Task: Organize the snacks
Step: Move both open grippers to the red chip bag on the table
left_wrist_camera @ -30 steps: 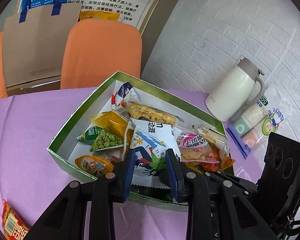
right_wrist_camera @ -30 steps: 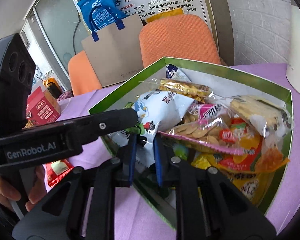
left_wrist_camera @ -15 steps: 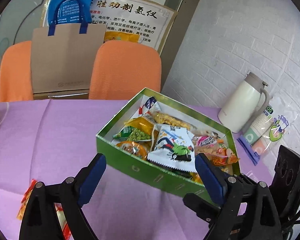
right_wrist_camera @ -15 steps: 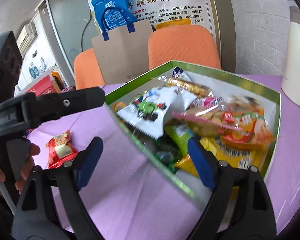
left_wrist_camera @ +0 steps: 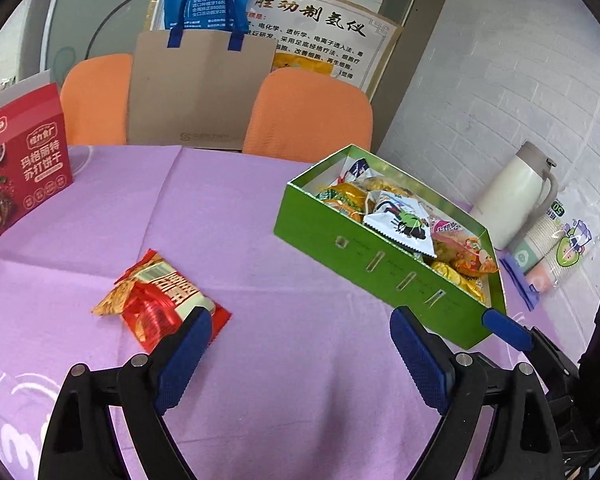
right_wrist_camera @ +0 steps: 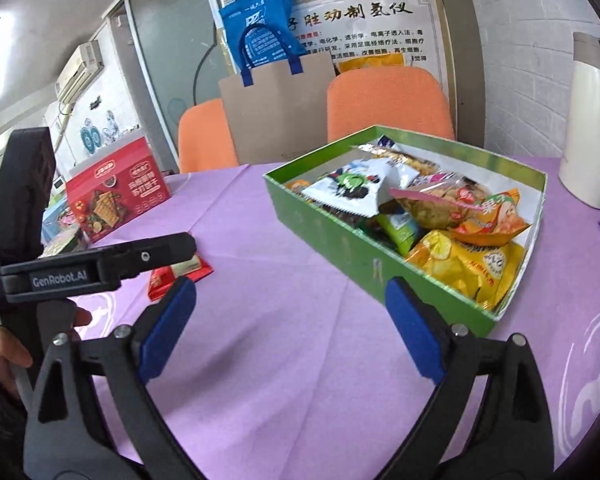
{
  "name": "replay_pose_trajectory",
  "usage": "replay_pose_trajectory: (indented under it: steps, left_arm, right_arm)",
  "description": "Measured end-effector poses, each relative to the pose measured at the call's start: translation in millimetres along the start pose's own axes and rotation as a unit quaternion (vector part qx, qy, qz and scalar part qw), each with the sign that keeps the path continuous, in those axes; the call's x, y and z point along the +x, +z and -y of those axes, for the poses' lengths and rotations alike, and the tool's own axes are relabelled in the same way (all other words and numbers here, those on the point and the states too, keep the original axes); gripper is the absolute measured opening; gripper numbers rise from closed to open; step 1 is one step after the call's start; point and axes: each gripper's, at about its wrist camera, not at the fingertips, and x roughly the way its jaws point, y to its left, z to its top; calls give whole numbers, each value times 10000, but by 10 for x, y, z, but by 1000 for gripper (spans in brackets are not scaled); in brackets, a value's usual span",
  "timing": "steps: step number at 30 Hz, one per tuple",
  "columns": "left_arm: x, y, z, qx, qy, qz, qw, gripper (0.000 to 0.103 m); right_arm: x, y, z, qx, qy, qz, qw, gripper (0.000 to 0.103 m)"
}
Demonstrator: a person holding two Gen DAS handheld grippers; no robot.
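Purple tablecloth [left_wrist_camera: 260, 248], red snack packet [left_wrist_camera: 160, 300] partly hidden by empty wide left hand-held gripper [left_wrist_camera: 300, 344], right hand-held gripper [right_wrist_camera: 288, 320] opening, empty.

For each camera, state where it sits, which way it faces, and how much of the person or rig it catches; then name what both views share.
Left wrist: sits on the left hand-held gripper, facing forward and down over the purple tablecloth; a red snack packet near its left finger, right hand-held gripper at right edge.
Right wrist: sits on the right hand-held gripper, jaws opening, empty; facing the green box; left hand-held gripper and hand at left.
Shared: green box, red packet, red cracker box, orange chairs, white jug.
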Motion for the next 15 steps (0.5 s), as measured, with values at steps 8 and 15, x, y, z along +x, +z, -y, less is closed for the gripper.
replay_pose_trajectory:
  steps: [8,15]
  left_arm:
    - [-106,-180,-443,-263,281,-63,9992,92]
    - [-195,-211,-1068,-907,390,-123,9950,92]
  right_arm:
    - [207,-106,-285,-171,204,-452,9986,95]
    - [400,-162,-527,-406,345,-770,9956,95]
